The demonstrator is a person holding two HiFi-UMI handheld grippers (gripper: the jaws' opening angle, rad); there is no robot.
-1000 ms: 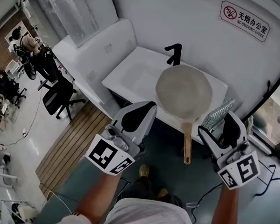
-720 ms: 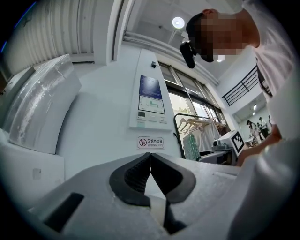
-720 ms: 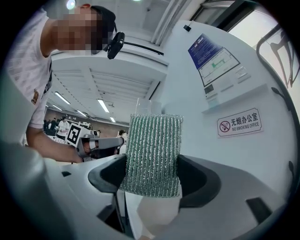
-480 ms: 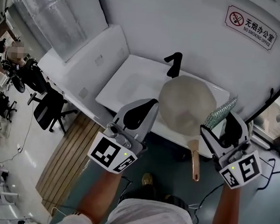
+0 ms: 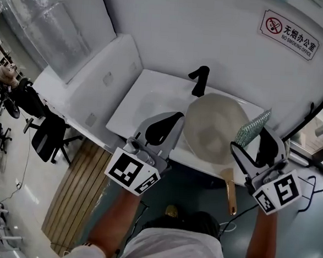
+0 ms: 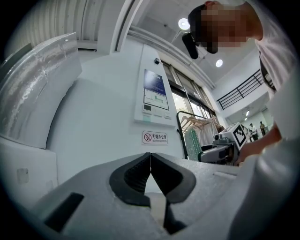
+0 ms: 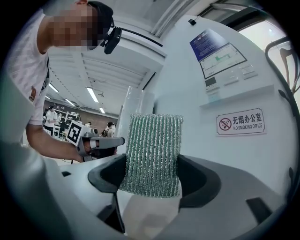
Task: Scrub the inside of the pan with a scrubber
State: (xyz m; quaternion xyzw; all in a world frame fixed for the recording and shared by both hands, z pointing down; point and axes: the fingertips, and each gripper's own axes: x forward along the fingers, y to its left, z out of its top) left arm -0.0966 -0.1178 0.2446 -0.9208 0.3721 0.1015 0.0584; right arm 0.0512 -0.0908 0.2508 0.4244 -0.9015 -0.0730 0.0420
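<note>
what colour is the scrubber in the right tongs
Green and silvery, in ribbed vertical stripes. The scrubber shows best in the right gripper view.

An office corner, this was; a no-smoking office sign hung on the wall above the white sink; black swivel chairs stood well left of that sink.

Bright, even light; fisheye-warped edges.

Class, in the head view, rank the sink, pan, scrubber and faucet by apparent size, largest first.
1. sink
2. pan
3. scrubber and faucet look alike; the scrubber sits nearer the camera, so they stay unranked.
</note>
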